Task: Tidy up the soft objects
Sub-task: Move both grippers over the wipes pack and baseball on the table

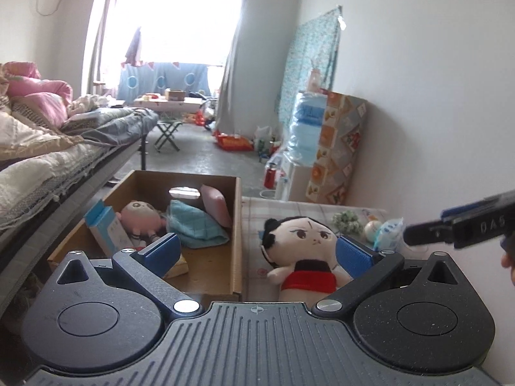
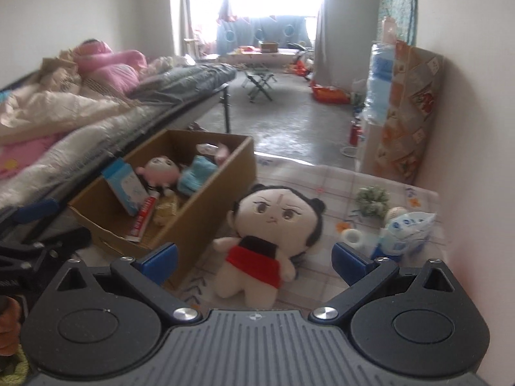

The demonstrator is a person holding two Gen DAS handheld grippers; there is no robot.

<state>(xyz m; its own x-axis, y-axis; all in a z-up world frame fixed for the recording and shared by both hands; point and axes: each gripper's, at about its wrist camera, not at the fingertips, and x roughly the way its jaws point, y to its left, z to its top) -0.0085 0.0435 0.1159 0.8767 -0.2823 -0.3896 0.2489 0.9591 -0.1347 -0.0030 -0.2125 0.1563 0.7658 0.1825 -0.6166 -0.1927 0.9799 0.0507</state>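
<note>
A black-haired plush doll (image 1: 304, 244) in a red top lies on the checked cloth (image 1: 347, 214), right of the cardboard box (image 1: 236, 231). My left gripper (image 1: 257, 252) is open, its blue pads wide apart, straddling the box's right wall and the doll. In the right wrist view the same doll (image 2: 273, 222) lies ahead between the wide blue pads of my open right gripper (image 2: 256, 259); nothing is held. The box (image 2: 206, 199) holds a pink plush doll (image 2: 159, 172), a teal quilted cloth (image 2: 196, 173), a small pink pillow (image 1: 215, 204) and a blue-and-white carton (image 2: 125, 185).
A green scrunchie (image 2: 373, 201), a white ball (image 1: 373, 228), a tape roll (image 2: 352, 236) and a blue-white pouch (image 2: 407, 230) lie on the cloth near the right wall. A bed (image 1: 48, 157) with quilts runs along the left. A water bottle (image 1: 305, 128) and patterned panel (image 1: 338, 151) stand beyond.
</note>
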